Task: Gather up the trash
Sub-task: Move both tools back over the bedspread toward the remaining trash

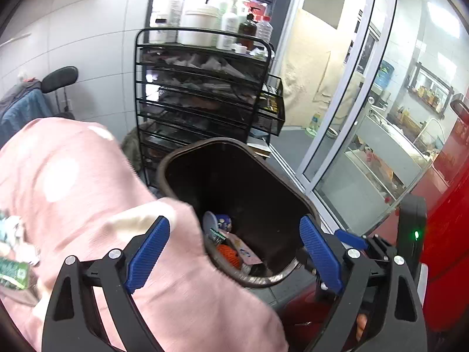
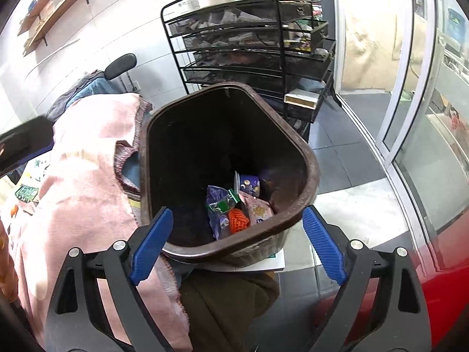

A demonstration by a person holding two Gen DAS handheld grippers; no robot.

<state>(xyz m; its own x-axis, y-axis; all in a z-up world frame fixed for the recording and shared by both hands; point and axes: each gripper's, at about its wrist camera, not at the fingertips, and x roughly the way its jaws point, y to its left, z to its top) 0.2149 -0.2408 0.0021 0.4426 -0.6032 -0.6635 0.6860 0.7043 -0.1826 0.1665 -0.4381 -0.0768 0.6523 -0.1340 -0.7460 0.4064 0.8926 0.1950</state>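
A pink knitted blanket [image 1: 88, 193] fills the near left of both views, draped over something bulky and lying against the left wall of the bin. Behind it, at the far centre, stands a black wire rack with many shallow mesh trays [image 2: 249, 44], its top shelf crowded with white pump bottles and jars [image 1: 202, 14]. To the right runs a glass sliding door with a pale metal frame [image 1: 351, 111], and a glossy red surface [image 2: 439, 278] curves along the near right edge.

In the middle sits the dark brown plastic wastebasket with a rounded rim [image 2: 310, 170], open at the top and tilted toward the cameras. At its bottom lies the collected trash: a purple crumpled foil wrapper [image 2: 217, 214], a pink snack packet [image 2: 258, 208], a small blue-and-white printed cup [image 2: 249, 183], and an orange mesh scrap [image 2: 239, 220], all touching one another in the near right corner of the bin.

The left gripper [image 1: 234, 252] hovers over the near rim of the wastebasket, its blue ribbed fingers [image 1: 149, 252] spread wide apart with nothing between them. The right gripper [image 2: 234, 243] hangs just above the near rim too, its fingers [image 2: 322, 246] likewise apart and empty.
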